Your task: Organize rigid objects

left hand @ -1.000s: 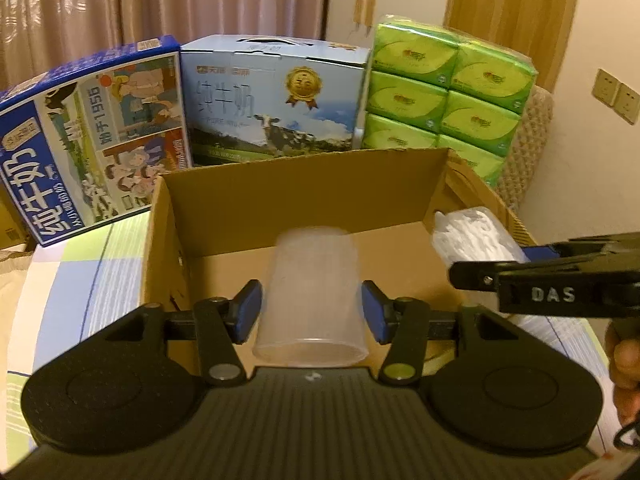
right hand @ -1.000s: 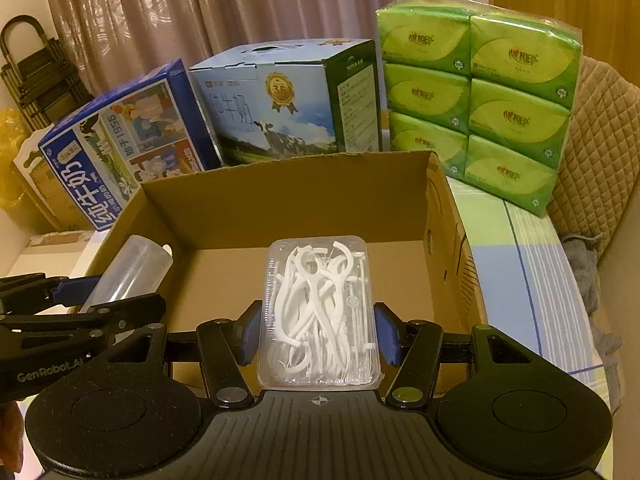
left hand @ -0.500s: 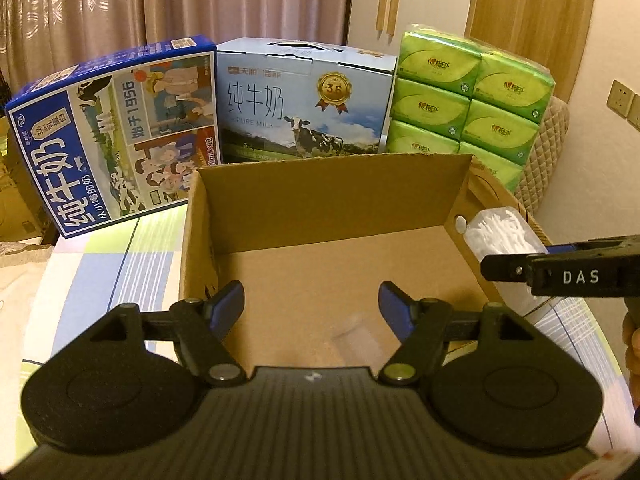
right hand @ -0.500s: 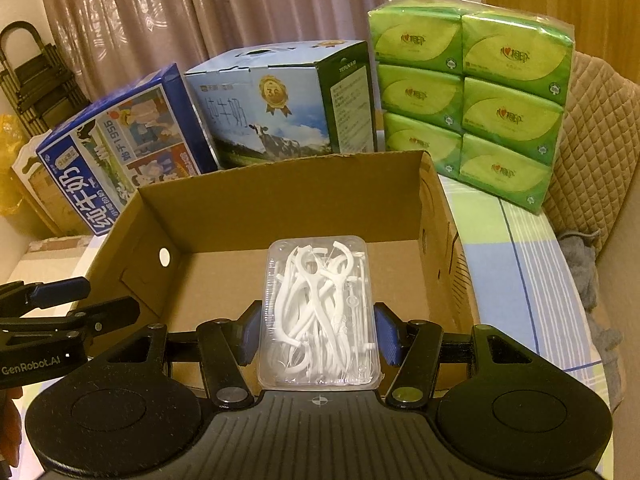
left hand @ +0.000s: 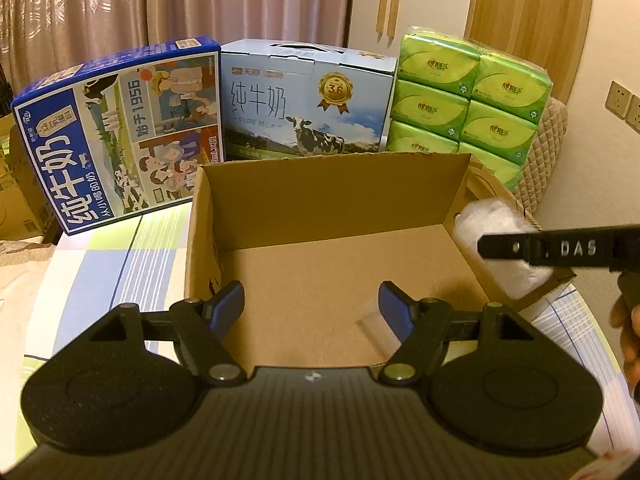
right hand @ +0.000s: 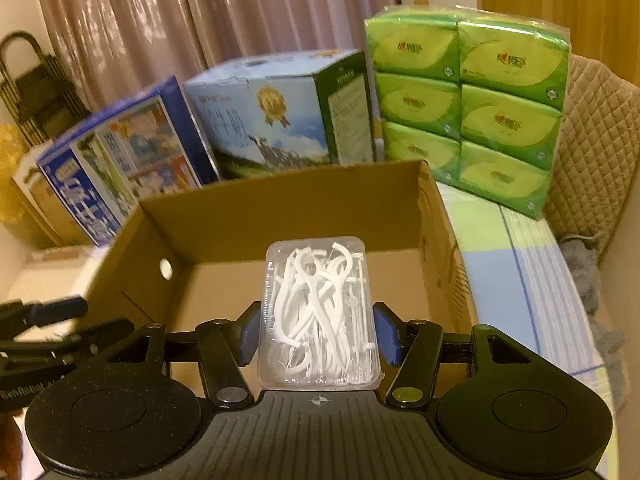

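An open cardboard box point(left hand: 332, 196) stands in front of both grippers. My left gripper point(left hand: 312, 300) hangs open over the box's near edge with nothing between its fingers. A faint clear cup point(left hand: 374, 330) lies on the box floor just past the right fingertip, mostly hidden. My right gripper point(right hand: 318, 332) holds a clear plastic box of white floss picks point(right hand: 316, 308) above the box point(right hand: 280, 208). Its jaws are starting to open, but the pads still touch the plastic sides. In the left wrist view this floss box point(left hand: 492, 216) shows over the right wall.
Behind the cardboard box stand a dark blue milk carton point(left hand: 116, 136), a light blue milk carton point(left hand: 304, 108) and a green tissue pack point(left hand: 472, 96). A striped cloth point(right hand: 516, 264) covers the surface. A quilted chair back point(right hand: 600, 148) is at the far right.
My left gripper let go of the clear cup, which dropped into the cardboard box, and its jaws widened. The right gripper kept its place with the floss box.
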A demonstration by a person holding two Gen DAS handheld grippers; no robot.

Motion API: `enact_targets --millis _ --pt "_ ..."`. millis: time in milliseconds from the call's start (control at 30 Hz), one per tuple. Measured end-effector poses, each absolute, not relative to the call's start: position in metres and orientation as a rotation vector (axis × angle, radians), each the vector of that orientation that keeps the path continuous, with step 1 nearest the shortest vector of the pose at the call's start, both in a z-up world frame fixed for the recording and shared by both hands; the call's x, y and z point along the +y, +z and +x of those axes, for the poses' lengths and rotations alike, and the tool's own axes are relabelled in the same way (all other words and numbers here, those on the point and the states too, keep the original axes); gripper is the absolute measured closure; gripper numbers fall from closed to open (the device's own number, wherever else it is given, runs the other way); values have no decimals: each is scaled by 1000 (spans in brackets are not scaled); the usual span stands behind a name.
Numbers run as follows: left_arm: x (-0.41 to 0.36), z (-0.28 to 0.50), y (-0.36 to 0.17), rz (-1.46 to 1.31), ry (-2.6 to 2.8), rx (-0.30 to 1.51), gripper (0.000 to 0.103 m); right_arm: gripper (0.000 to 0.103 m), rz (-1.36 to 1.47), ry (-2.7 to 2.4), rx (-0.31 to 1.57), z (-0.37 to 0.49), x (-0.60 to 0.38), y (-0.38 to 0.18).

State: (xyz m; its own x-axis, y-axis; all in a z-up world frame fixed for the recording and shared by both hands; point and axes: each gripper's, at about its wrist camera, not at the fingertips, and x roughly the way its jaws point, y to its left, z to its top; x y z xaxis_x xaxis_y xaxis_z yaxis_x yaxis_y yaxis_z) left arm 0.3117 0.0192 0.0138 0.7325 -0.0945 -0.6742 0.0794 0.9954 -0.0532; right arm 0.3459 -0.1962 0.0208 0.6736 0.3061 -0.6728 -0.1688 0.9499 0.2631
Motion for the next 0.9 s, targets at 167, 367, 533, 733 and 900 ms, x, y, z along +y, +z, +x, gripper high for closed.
enact_targets --millis 167,367,533,733,900 --pt "22 303 16 -24 -88 730 33 28 210 245 741 340 -201 29" --pt "25 289 18 -40 -84 732 33 28 196 235 739 329 -204 36" --pt "27 271 24 -52 -82 723 33 28 195 224 734 309 -210 46" --pt "27 242 35 -63 -83 702 33 28 192 227 695 266 -214 61" --pt "28 213 41 -71 -76 686 33 28 178 223 677 225 -216 62"
